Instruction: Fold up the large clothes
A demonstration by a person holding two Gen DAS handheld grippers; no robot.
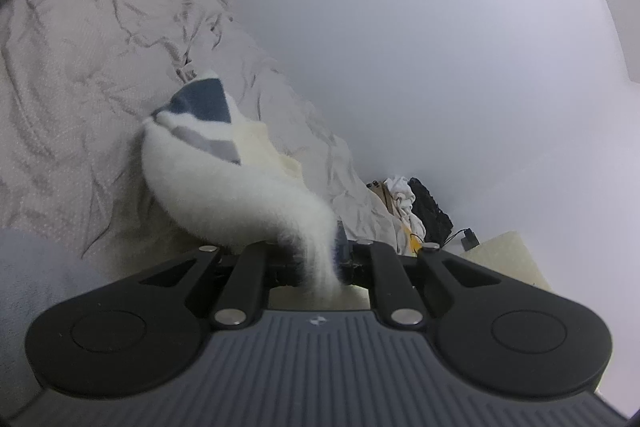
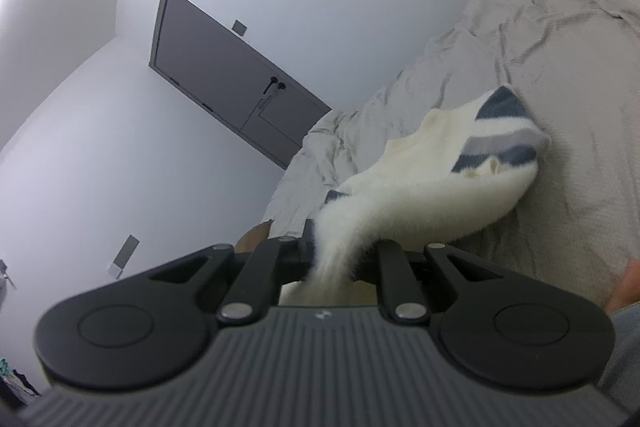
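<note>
Your left gripper (image 1: 320, 263) has its fingers clamped on a twisted edge of the fuzzy white sweater (image 1: 224, 195); the pinched cloth runs back between the black linkage arms toward the camera. Your right gripper (image 2: 332, 259) does the same: fingers tight on another bunched edge of the sweater (image 2: 420, 195).

The knit is fluffy and long-napped, cream-white with navy and grey diagonal bands (image 1: 204, 107) near its far end. Inside the fold a flatter, yellowish lining shows. In both views it stretches from the fingers out over the bed, sagging in a rounded, pouch-like curve, its far end lying against the bedding.

The bed is covered by a crumpled off-white duvet (image 1: 80, 67), thin cloth full of sharp creases.

Left view: a pile of white cloth (image 1: 404, 199) and something black and textured (image 1: 430, 211) sit at the far end of the bed, against a plain white wall (image 1: 440, 47).

Right view: a flat grey door (image 2: 224, 87) with a dark lever handle (image 2: 272, 83), and a blurred bit of your hand (image 2: 626, 285) at the right edge.
</note>
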